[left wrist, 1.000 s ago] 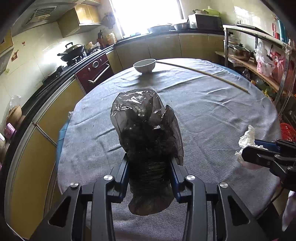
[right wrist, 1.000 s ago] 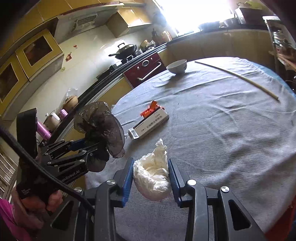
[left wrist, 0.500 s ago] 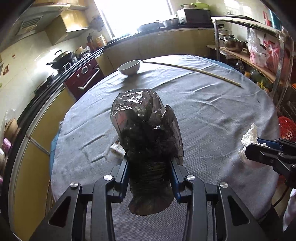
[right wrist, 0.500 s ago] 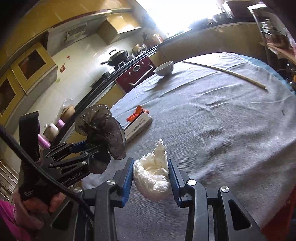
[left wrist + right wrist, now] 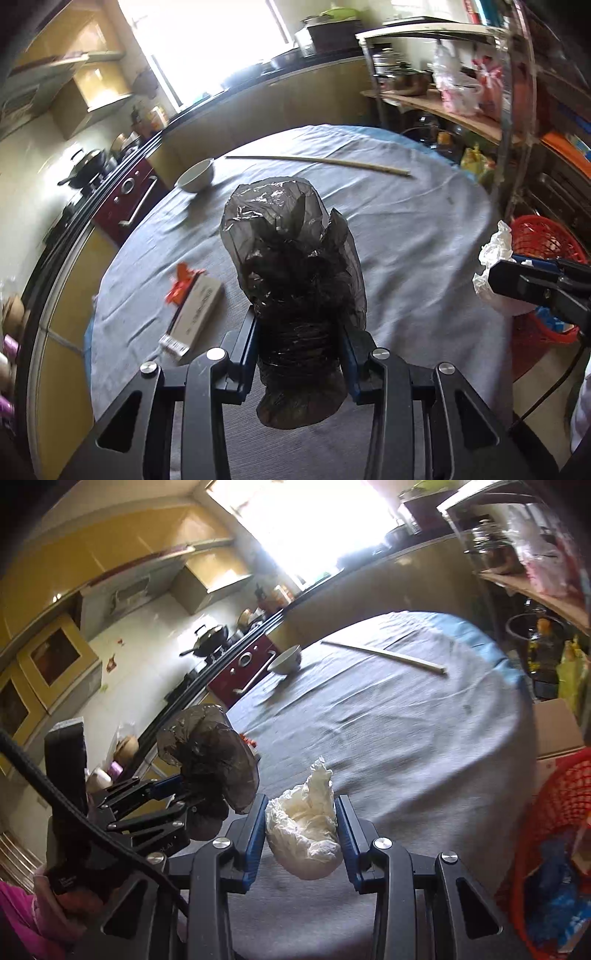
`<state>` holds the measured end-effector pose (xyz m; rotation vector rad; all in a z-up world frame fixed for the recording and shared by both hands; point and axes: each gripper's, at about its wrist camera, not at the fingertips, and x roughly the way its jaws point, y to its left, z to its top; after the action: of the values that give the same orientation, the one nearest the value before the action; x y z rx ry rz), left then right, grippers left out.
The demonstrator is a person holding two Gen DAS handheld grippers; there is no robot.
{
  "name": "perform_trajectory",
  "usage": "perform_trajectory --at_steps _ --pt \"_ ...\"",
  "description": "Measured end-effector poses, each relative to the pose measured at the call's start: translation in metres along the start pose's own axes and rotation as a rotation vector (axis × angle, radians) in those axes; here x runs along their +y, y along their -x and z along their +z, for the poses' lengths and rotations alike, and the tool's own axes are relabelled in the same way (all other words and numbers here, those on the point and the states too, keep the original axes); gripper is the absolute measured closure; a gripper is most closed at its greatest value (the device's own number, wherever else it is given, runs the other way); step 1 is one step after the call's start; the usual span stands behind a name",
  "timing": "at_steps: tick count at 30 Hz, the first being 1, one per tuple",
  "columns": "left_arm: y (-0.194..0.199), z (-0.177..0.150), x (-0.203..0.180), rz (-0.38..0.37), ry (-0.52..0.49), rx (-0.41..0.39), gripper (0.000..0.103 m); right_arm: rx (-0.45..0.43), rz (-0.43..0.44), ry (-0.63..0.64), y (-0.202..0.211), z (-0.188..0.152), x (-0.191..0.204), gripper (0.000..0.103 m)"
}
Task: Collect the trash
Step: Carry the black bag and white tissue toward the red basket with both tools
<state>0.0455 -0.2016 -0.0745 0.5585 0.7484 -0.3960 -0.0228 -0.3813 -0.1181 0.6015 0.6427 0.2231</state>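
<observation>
My left gripper (image 5: pixel 299 350) is shut on a crumpled black plastic bag (image 5: pixel 291 266), which sticks up between the blue pads above the round table (image 5: pixel 424 258). My right gripper (image 5: pixel 301 834) is shut on a wad of white tissue (image 5: pixel 304 830). Each gripper shows in the other's view: the right one with its tissue (image 5: pixel 495 269) at the far right, the left one with its bag (image 5: pixel 208 753) at the left, held by a hand in a pink sleeve (image 5: pixel 22 915). A white box with an orange wrapper (image 5: pixel 195 310) lies on the table's left part.
A red mesh basket (image 5: pixel 561 849) with trash in it stands beside the table at the right, with a cardboard box (image 5: pixel 554 727) behind it. A white bowl (image 5: pixel 195 175) and a long stick (image 5: pixel 317 162) lie at the table's far side. Counters and a shelf rack surround the table.
Both grippers have swung to the right with their loads still held. The red basket has come into the right wrist view, and the white box has appeared in the left wrist view.
</observation>
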Motion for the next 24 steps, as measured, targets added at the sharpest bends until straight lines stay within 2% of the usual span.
perform_trajectory --at_steps 24 --pt "0.016 0.043 -0.11 -0.098 -0.219 -0.065 0.063 -0.166 -0.142 -0.16 0.112 -0.011 -0.084 0.064"
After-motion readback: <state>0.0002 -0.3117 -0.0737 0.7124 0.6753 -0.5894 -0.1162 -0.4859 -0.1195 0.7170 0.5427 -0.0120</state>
